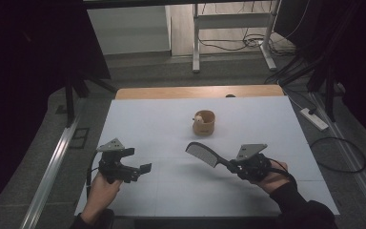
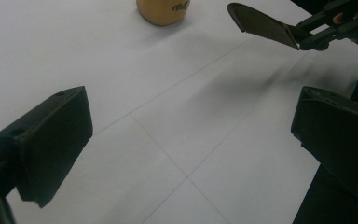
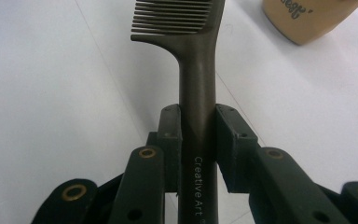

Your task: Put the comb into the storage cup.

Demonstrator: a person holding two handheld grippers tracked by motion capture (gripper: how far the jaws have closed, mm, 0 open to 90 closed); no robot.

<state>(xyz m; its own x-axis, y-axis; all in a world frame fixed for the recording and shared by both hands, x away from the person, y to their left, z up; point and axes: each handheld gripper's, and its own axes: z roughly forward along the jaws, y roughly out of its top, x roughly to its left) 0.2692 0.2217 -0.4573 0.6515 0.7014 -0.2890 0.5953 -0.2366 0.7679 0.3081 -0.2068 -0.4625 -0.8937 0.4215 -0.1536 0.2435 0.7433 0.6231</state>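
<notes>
On the white table (image 1: pixel 138 119), seen from above, the right gripper (image 1: pixel 232 165) sits at about 4 o'clock from the table's middle, its jaws clamped on the handle of a dark comb (image 1: pixel 204 154). The comb juts up and away toward 10 o'clock, its toothed head lifted clear of the surface with a soft shadow under it. In the right gripper view the handle runs straight up between the two black jaws, which press it from both sides (small lettering on the handle reads "Creative Art"). The left gripper (image 1: pixel 140 170) is at about 8 o'clock, near the table's front edge, its jaws spread wide with nothing between them. A small tan cup (image 1: pixel 204 122) stands upright at about 12 o'clock, well apart from both grippers.
</notes>
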